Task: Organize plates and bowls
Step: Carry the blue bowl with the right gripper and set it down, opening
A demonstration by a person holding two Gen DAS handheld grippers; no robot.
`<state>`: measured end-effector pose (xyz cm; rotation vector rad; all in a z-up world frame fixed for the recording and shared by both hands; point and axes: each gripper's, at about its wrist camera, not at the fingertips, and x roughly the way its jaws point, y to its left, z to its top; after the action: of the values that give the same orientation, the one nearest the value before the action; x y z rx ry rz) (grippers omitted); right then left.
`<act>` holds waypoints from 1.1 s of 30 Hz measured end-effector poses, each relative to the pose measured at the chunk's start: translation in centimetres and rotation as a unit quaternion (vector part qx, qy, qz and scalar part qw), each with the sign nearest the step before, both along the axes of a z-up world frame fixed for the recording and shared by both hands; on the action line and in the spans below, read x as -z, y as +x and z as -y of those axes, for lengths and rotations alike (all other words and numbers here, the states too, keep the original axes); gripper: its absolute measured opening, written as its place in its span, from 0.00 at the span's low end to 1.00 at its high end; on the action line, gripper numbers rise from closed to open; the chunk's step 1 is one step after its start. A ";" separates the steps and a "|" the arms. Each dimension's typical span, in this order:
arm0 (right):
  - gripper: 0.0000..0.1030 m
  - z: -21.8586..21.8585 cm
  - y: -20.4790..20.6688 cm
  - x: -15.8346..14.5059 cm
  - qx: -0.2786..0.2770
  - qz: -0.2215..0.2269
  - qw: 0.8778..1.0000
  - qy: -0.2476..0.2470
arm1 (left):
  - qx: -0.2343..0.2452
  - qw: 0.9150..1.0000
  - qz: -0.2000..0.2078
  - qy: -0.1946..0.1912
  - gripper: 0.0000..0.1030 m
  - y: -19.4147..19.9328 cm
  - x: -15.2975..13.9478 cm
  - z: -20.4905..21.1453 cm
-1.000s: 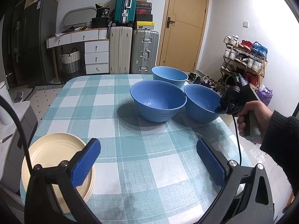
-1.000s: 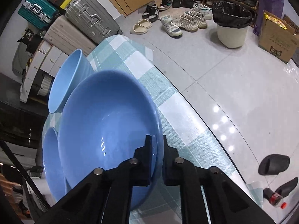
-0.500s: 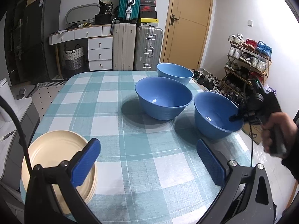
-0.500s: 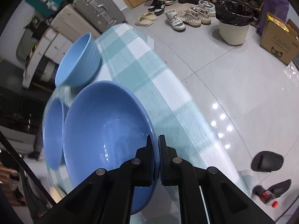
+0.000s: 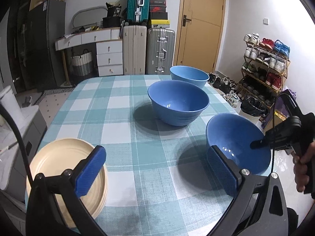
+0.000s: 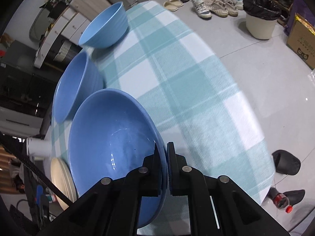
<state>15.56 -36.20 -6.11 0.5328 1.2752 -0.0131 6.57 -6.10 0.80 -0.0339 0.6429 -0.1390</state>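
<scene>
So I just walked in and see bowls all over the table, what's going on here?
A person is tidying dishes with two handheld grippers. The right gripper has its jaws shut on the rim of a blue bowl, carried near the table's right edge. The left gripper hangs open and empty, near a stack of cream plates. Two more blue bowls sit farther back.
</scene>
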 end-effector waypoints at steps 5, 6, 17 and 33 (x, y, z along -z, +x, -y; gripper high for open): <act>0.05 -1.7 -0.8 0.2 -0.016 -0.007 1.000 0.006 | 0.002 1.000 0.000 0.010 1.00 0.0 0.1 0.2; 0.05 -1.9 -0.8 0.2 -0.018 -0.008 1.000 0.005 | 0.003 1.000 0.000 0.010 1.00 0.1 0.1 0.2; 0.05 -3.9 -1.0 0.1 -0.046 -0.008 0.999 0.001 | -0.006 1.000 0.004 0.010 1.00 0.0 -0.1 0.0; 0.05 -4.9 -0.7 0.3 -0.058 -0.008 0.998 -0.002 | -0.007 1.000 0.007 0.009 1.00 -0.3 -0.2 -0.1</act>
<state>14.86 -31.31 -6.39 0.4548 1.3195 0.0782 6.28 -6.01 1.01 -0.0204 0.6302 -0.1203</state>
